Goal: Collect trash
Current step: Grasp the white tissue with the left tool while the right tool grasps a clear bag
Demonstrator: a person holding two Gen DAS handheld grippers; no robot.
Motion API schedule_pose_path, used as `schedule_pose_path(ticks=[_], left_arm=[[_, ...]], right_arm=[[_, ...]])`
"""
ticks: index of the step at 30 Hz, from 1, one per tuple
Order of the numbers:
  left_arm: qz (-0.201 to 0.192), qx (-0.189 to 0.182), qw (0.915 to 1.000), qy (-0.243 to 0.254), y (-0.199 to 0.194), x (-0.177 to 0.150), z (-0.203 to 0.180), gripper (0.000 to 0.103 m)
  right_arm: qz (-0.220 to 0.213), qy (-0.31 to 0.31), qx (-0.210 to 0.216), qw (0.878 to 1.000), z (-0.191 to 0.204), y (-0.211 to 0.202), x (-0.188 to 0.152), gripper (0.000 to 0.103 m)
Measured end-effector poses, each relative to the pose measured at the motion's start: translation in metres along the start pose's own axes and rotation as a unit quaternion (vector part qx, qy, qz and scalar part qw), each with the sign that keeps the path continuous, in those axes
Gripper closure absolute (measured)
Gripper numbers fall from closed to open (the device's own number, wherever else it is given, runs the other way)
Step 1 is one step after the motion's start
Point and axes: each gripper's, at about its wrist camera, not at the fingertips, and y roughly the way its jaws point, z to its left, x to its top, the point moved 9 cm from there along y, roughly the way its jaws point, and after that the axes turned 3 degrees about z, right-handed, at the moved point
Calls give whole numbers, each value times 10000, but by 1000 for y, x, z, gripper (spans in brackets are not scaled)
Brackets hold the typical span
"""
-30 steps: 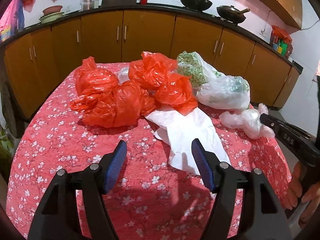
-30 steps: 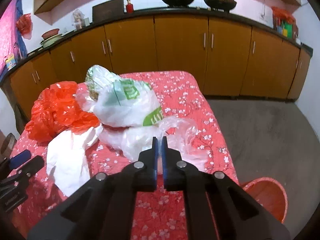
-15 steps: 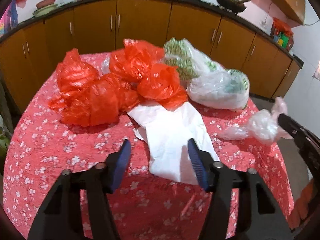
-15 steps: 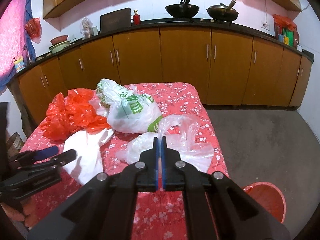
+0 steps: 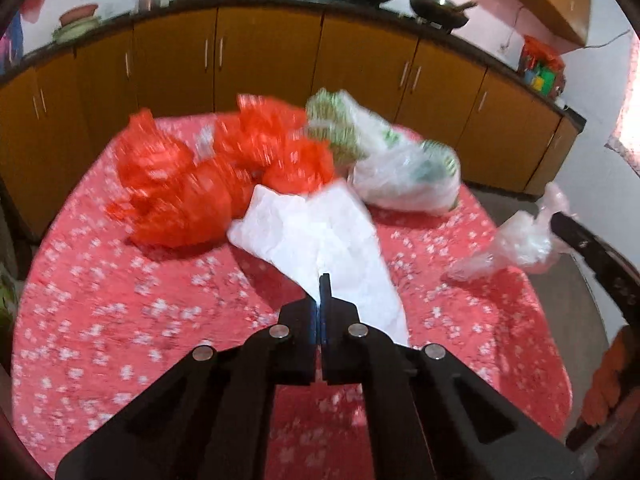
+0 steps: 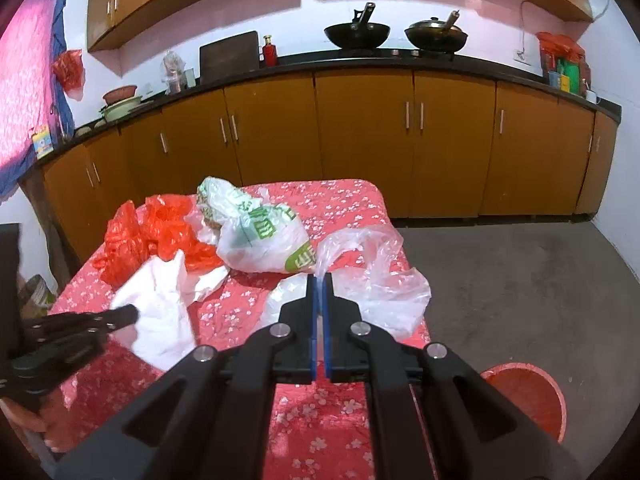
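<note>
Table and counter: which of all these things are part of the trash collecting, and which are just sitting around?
Part of the job:
- white bag, pinched in the left tool
- clear bag, pinched in the right tool
- orange bags
- green-printed bags
- red bin on the floor

Just sitting around:
- woks
- red bottle
- bowls
- cabinets

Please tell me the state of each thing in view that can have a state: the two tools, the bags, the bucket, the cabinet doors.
Left tool: shut on white bag.
Right tool: shut on clear bag.
White bag: crumpled, partly lifted off the table.
Clear bag: crumpled, hanging from the tool.
Red bags: bunched, lying on the table.
Green-printed bag: lying on the table.
Red bucket: upright on the floor, open.
Cabinet doors: shut.
</note>
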Motion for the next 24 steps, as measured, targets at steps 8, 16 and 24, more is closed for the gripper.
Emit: schedule_pose_path(ticks=[8, 16, 24], left_arm=[[-516, 21, 9986, 68, -43, 25, -3, 102], [-695, -47, 9972, 268, -57, 32, -32, 102], [-737, -361, 9949, 580, -60, 31, -86, 102]], right_arm=[[-194, 115, 17, 9997, -4, -21, 6, 99], [-377, 265, -255, 9986, -36, -46, 8, 99], [-469, 513, -715, 9950, -93, -74, -2, 99]])
